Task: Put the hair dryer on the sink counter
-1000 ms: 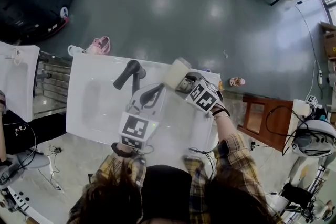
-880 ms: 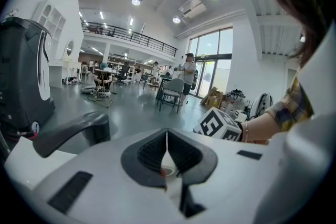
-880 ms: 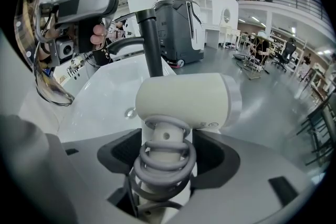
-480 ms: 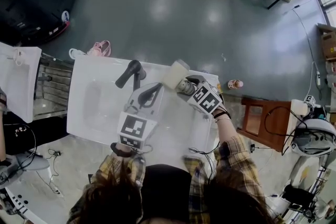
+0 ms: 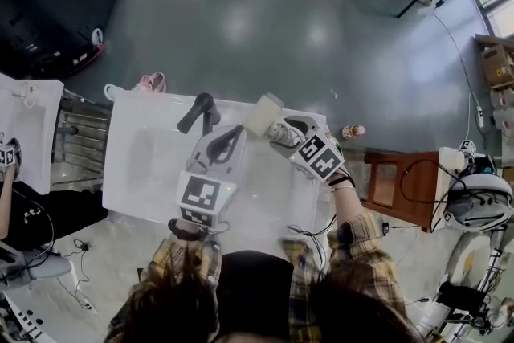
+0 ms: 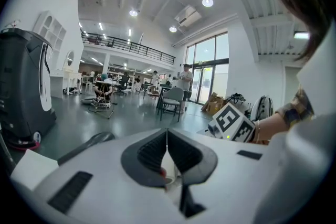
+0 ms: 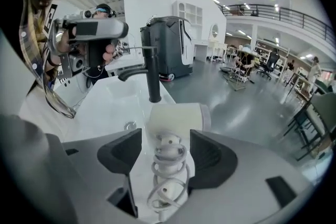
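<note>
A cream hair dryer (image 5: 263, 115) lies at the back right of the white sink counter (image 5: 136, 173), its barrel toward the black faucet (image 5: 201, 110). In the right gripper view the hair dryer (image 7: 173, 115) points away from me, and its handle is wrapped in a coiled white cord. My right gripper (image 7: 167, 152) straddles that handle with a small gap on each side, so it is open. In the head view the right gripper (image 5: 279, 131) sits just behind the dryer. My left gripper (image 5: 233, 136) hovers over the basin, and its jaws (image 6: 167, 149) meet in a thin line with nothing between them.
The faucet (image 7: 152, 73) and the basin drain (image 7: 129, 125) lie just past the dryer. A second white basin (image 5: 24, 124) stands at the left, a wooden stool (image 5: 393, 181) at the right. Pink shoes (image 5: 148, 80) and a small bottle (image 5: 351, 131) lie on the floor. Another person (image 7: 89, 34) holds a device.
The right gripper's marker cube has drawn back a little from the hair dryer, which sits slightly nearer the faucet. The left gripper has barely moved.
</note>
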Tool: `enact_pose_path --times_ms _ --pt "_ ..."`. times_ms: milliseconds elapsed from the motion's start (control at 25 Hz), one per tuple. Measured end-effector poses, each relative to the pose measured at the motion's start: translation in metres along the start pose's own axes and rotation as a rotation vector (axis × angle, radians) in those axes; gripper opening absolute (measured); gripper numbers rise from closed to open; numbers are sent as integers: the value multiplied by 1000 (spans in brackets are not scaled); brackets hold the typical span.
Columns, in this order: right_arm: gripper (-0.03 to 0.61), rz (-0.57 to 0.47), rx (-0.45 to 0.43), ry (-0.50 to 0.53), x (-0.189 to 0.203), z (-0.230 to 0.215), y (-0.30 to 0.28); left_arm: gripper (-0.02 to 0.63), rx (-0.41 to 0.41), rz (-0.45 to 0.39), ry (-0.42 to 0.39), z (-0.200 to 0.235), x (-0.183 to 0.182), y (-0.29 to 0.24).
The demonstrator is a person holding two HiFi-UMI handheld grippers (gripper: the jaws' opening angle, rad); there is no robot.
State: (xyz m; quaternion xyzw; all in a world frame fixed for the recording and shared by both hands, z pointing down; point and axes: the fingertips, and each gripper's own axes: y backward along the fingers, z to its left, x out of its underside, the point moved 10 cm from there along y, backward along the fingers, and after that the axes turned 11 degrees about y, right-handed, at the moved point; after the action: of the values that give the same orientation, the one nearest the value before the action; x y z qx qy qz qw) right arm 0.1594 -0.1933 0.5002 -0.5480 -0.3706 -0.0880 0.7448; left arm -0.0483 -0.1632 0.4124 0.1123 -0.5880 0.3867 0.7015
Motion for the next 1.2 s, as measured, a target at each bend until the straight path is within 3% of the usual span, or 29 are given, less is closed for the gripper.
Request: enact_pose_path --times_ms 440,760,1200 --pt "281 -320 166 28 -83 20 69 18 10 -80 -25 -5 -25 18" --pt "162 -598 252 -61 -119 38 119 18 28 -145 -57 -12 -48 31" --pt "28 -667 352 -179 -111 69 134 18 96 -169 -83 -32 -57 43"
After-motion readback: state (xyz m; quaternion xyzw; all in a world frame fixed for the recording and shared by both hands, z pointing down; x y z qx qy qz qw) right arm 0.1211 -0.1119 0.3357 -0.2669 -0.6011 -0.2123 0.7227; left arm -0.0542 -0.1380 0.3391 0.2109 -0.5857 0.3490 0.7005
